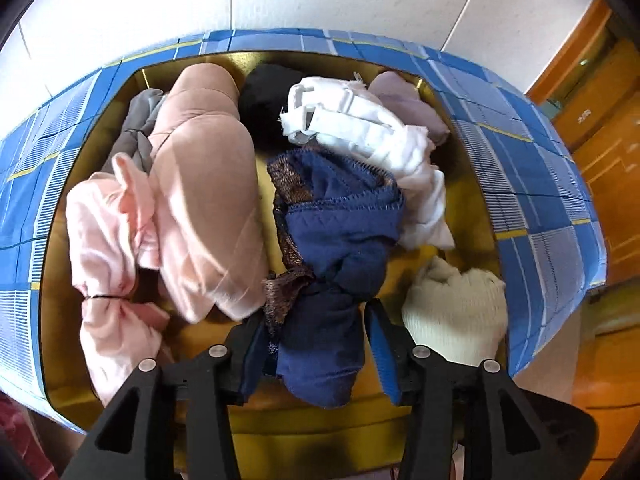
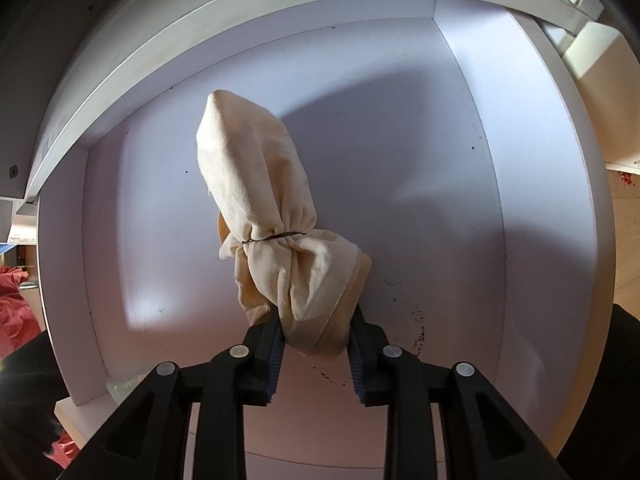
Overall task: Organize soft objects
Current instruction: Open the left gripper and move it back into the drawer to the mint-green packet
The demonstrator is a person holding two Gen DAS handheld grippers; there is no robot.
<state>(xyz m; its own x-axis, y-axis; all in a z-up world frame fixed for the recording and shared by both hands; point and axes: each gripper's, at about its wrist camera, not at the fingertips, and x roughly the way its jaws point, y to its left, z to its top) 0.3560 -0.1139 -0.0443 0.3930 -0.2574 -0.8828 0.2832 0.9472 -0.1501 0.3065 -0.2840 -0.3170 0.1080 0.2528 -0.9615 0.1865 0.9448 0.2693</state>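
In the left wrist view my left gripper (image 1: 316, 320) is shut on a navy blue cloth bundle (image 1: 336, 240) with brown lace trim, at the near side of a gold tray (image 1: 472, 208) full of soft items. Beside it lie a pink tied bundle (image 1: 108, 240), a peach garment (image 1: 204, 200), a white garment (image 1: 360, 124), a black item (image 1: 264, 100), a mauve item (image 1: 404, 100) and a cream knit item (image 1: 456, 312). In the right wrist view my right gripper (image 2: 318, 340) is shut on a cream cloth bundle (image 2: 260, 184) tied with a dark band, held inside a white drawer (image 2: 460, 160).
The tray sits on a blue checked cloth (image 1: 532, 168) by a white wall; orange wood furniture (image 1: 600, 120) is at the right. The drawer has white side walls (image 2: 532, 200) and dark specks on its floor. Red fabric (image 2: 16, 308) lies outside at left.
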